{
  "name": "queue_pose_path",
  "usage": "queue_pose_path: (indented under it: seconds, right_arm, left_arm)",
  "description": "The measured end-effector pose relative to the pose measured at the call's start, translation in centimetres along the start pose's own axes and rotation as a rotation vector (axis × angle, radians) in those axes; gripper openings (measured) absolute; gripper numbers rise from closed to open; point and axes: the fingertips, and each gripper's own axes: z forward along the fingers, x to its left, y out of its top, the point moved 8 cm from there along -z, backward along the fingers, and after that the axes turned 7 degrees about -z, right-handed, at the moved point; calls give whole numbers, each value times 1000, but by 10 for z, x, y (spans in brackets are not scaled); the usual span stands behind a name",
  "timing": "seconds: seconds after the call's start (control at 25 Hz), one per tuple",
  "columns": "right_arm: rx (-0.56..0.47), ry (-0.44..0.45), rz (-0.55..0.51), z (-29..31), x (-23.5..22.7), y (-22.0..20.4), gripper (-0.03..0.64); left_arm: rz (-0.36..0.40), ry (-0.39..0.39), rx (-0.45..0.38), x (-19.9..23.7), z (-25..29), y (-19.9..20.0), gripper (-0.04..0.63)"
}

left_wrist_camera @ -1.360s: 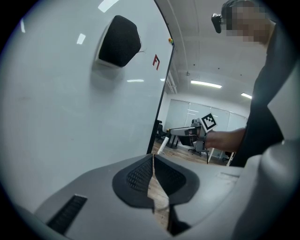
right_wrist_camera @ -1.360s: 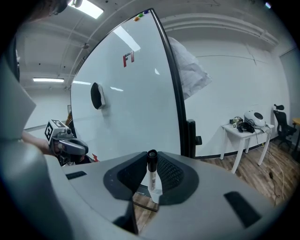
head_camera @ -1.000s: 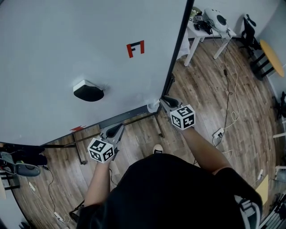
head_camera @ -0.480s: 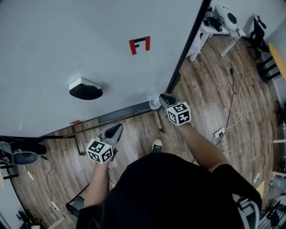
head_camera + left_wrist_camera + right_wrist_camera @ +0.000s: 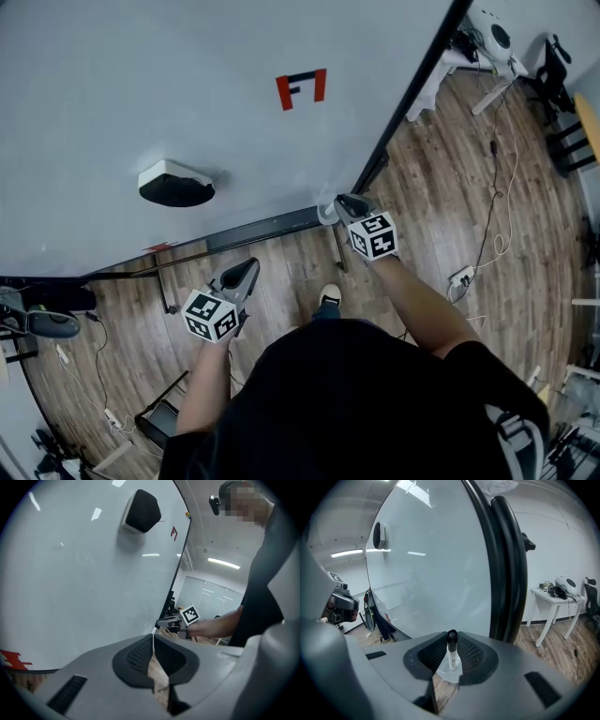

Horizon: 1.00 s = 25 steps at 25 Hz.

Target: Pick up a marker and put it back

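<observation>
Only my right gripper view shows the marker (image 5: 451,654), upright, clamped in my right gripper (image 5: 347,202); left gripper (image 5: 153,640) clenched, empty.

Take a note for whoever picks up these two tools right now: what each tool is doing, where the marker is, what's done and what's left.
Left tool: jaws together, empty, held low in front of the whiteboard, away from the job.
Right tool: jaws closed on the marker, at the right end of the board's tray.
Marker: upright, black cap up, lower end inside the clear cup.
Done: marker gripped.
Left: the pictures don't show whether it has been lifted out already. If not, lift it clear of the cup, then set it back in and let go.
</observation>
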Motion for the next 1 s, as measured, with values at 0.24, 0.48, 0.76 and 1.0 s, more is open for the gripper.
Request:
queue_pose_path:
  seconds: [0.24, 0.48, 0.76, 1.0]
  right_arm:
    - [-7, 0, -5, 4, -1, 0, 63]
    - [10, 5, 27, 2, -7, 0, 89]
    - [-28, -26, 19, -17, -13, 17, 121]
    - [-86, -47, -18, -49, -10, 38, 121]
  left_arm:
    - [-4, 2, -3, 1, 1, 0, 15]
    - [-1, -9, -6, -1, 3, 2, 15]
    - [11, -22, -21, 0, 0, 8, 15]
    - [33, -46, -38, -2, 0, 15, 15]
